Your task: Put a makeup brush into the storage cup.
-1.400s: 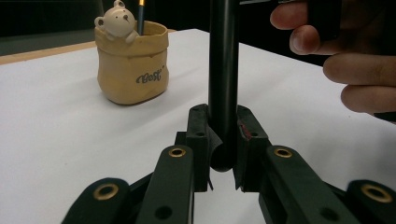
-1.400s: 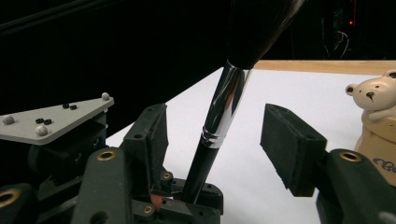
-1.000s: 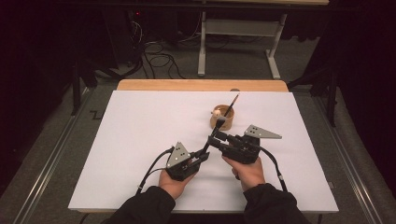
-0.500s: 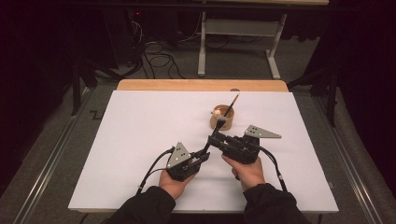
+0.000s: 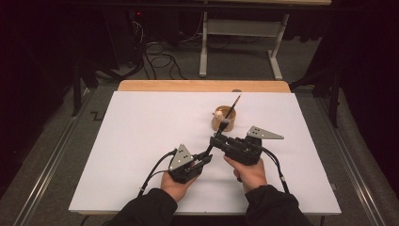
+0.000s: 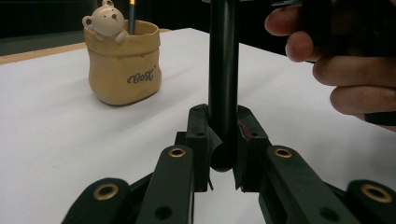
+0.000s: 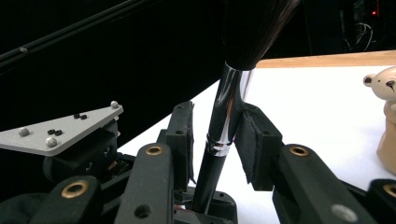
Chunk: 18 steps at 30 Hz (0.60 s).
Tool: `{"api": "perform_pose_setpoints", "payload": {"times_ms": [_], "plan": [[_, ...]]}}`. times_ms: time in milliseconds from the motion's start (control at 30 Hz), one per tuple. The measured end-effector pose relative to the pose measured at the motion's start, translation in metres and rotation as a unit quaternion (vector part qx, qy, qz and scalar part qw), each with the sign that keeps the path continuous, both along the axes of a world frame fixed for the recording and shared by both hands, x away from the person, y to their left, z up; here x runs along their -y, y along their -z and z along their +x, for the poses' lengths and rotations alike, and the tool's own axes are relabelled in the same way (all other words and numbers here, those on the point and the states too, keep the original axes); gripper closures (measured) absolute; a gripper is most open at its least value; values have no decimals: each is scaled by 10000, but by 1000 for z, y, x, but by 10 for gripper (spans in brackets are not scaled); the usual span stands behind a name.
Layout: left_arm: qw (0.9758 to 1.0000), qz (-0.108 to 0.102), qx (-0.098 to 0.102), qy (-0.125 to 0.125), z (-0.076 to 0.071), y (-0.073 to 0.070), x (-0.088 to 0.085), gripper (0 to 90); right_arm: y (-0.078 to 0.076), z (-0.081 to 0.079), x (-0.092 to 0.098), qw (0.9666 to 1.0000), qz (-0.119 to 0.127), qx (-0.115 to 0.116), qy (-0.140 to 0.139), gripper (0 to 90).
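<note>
My left gripper [image 5: 206, 158] [image 6: 223, 140] is shut on the bottom end of a black brush handle [image 6: 223, 70] [image 5: 210, 147], which rises steeply from its pads. My right gripper [image 5: 217, 139] [image 7: 222, 137] sits higher on the same brush, with its jaws on either side of the silver ferrule [image 7: 229, 102]. Those jaws have just been closing. A gap still shows at one pad, and the dark bristles [image 7: 252, 28] stick out above. Beyond both grippers stands a tan sack-shaped cup [image 5: 222, 123] [image 6: 123, 65] with a small bear [image 6: 103, 21] on its rim and a thin stick [image 5: 234, 104] in it.
A white sheet [image 5: 141, 127] covers the table, and a strip of wooden edge [image 5: 202, 85] shows at the far side. A desk frame and cables lie on the dark floor behind. The hand on the right gripper [image 6: 350, 70] is close to the left gripper's jaws.
</note>
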<state>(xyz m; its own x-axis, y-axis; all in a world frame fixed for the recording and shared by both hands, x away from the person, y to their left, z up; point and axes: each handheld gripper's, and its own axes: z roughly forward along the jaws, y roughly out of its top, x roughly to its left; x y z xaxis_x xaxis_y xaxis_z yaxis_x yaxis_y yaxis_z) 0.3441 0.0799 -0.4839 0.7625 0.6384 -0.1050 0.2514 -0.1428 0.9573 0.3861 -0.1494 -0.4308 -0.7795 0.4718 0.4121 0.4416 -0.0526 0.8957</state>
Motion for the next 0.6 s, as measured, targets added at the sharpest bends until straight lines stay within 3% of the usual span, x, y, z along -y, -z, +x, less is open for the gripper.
{"api": "perform_pose_setpoints", "payload": {"times_ms": [600], "plan": [[10000, 1, -1, 17, -1, 0, 1, 790, 2, 1, 1, 9999, 111, -114, -42, 745]]}}
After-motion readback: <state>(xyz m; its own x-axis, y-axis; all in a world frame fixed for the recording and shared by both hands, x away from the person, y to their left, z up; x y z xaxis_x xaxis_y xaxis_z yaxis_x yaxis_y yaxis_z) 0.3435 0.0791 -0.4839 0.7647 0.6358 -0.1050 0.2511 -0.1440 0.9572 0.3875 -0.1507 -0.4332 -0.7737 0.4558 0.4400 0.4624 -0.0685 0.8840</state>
